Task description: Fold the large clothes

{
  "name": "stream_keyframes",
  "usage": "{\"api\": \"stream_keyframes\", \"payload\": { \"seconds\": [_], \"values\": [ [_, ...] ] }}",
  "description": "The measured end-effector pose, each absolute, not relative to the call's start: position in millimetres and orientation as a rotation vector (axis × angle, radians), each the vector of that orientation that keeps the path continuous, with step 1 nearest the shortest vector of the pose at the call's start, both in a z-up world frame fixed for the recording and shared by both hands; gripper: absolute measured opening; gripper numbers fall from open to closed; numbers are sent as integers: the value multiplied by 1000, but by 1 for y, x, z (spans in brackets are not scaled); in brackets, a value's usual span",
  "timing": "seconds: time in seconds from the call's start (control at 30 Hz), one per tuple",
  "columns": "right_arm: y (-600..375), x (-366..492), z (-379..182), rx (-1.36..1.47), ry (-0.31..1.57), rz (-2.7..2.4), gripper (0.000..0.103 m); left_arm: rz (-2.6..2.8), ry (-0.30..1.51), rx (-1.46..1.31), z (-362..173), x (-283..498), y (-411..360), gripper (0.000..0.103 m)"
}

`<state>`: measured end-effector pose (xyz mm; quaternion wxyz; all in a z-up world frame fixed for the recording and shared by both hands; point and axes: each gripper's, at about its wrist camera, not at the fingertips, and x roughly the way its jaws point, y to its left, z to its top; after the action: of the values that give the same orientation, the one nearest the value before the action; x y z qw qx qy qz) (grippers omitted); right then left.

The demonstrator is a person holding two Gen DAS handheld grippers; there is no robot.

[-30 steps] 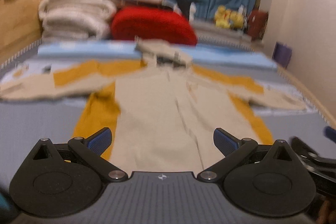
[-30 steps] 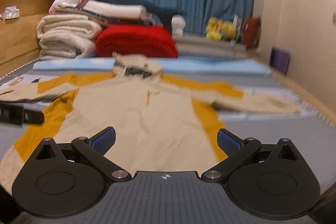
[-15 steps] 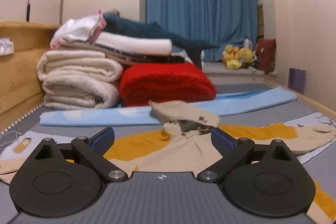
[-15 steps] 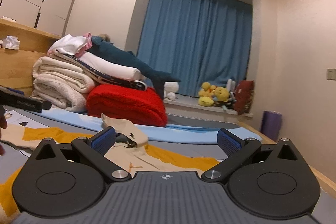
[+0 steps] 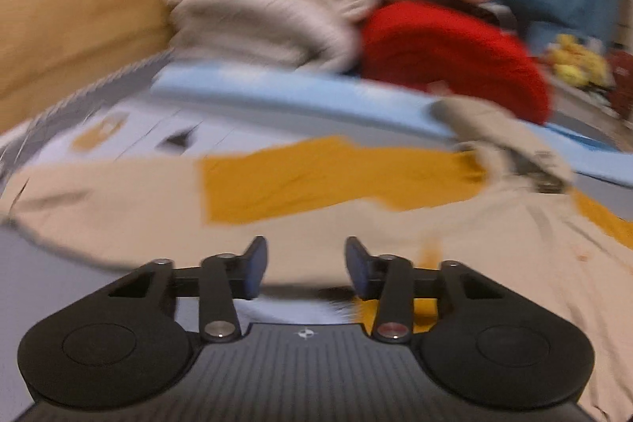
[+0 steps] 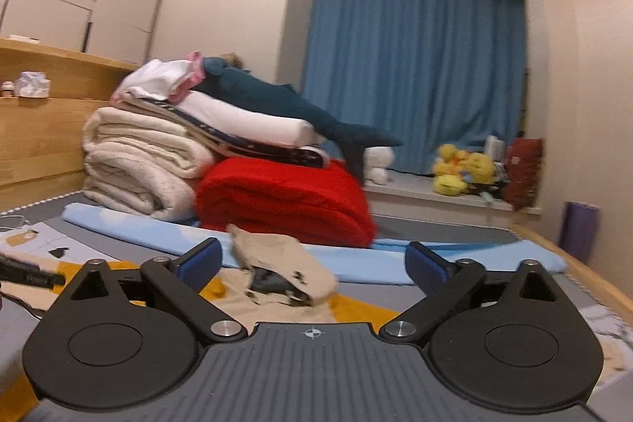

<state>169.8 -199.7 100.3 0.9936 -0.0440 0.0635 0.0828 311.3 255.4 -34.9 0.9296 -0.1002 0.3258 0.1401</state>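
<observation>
Jacket [image 5: 356,232]: L gripper [image 5: 305,265] closing, empty.

The left tongs [image 5: 302,265] have swung from the hem up to the jacket [image 5: 395,236]'s beige and mustard sleeve, lower left of frame, their jaws closing partway, with no cloth seen pinched between them. The right tongs [image 6: 312,263], barely narrowed, have lifted from the jacket's body toward its hood [image 6: 283,263] and the blue curtain [image 6: 415,66].
</observation>
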Motion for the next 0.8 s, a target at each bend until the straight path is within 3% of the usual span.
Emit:
{"api": "stream_keyframes", "payload": {
  "seconds": [0.1, 0.17, 0.23, 0.43, 0.57, 0.8],
  "values": [
    [-194, 190, 80, -56, 161, 213, 78, 408, 698, -267, -55, 305, 312, 41],
    [-188, 206, 66, -27, 245, 229, 54, 486, 711, -353, -66, 301, 351, 41],
    [-182, 219, 60, -7, 298, 260, 44, 538, 703, -439, -71, 299, 386, 41],
    [-173, 236, 54, -21, 327, 288, 44, 655, 651, -602, -82, 290, 476, 47],
    [-177, 239, 42, -30, 376, 291, 52, 729, 621, -719, -85, 274, 510, 51],
    [-173, 248, 25, -36, 432, 295, 52, 742, 532, -878, -92, 264, 546, 52]
  ]
}}
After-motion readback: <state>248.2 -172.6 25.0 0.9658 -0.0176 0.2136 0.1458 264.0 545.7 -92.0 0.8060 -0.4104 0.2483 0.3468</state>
